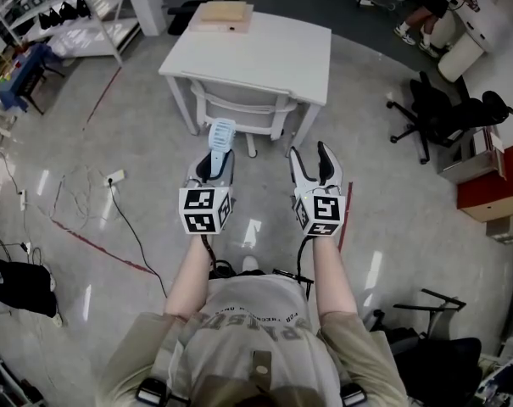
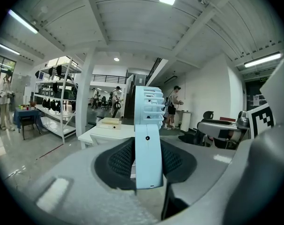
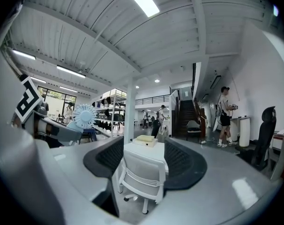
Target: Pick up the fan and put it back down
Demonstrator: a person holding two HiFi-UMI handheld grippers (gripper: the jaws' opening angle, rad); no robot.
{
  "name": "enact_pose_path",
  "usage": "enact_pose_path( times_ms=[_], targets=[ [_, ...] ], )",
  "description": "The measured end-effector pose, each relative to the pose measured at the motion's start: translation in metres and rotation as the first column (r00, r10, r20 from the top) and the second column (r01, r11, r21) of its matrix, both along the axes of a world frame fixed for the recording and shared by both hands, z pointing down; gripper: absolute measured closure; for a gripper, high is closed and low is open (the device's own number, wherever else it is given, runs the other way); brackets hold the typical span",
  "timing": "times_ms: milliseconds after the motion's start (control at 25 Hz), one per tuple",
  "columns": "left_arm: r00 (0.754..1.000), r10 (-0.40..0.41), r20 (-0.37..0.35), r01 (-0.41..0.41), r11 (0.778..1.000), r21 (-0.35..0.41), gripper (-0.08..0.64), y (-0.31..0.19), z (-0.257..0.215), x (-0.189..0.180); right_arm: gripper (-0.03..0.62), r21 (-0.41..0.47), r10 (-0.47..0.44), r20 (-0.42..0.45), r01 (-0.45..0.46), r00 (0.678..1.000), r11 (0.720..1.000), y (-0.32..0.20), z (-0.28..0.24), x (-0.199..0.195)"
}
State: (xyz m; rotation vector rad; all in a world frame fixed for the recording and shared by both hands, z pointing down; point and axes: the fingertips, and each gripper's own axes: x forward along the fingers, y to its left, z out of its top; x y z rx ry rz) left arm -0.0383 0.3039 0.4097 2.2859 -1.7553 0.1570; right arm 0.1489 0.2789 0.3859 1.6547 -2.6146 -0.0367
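The fan [image 1: 221, 136] is up, clamped in the left tool [image 1: 212, 168]; the right tool [image 1: 309, 158] gapes empty. Setting it on the surface [image 1: 264, 58] remains.

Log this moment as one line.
left tool: shut on fan | right tool: open, empty | fan: upright, not on table

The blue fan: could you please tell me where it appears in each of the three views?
Head view: the fan sits at centre, just below the white table.
Left gripper view: the fan stands dead centre, upright, edge-on.
Right gripper view: the fan is far left, mid height.
Shared landmark: the white table.
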Motion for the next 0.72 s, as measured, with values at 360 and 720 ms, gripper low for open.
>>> enact_pose_path(
  times_ms=[360,720],
  targets=[
    [1.000,-0.010,0.005,0.010,1.000,-0.023,0.434,-0.008,0.009,0.005,0.341,-0.035,-0.006,0.001,0.006,1.000,0.999,-0.011,0.014,0.008],
    [1.000,0.000,-0.003,0.000,0.999,-0.047,0.434,-0.042,0.023,-0.005,0.341,-0.059,-0.002,0.004,0.003,1.000,0.998,-0.043,0.026,-0.002]
  ],
)
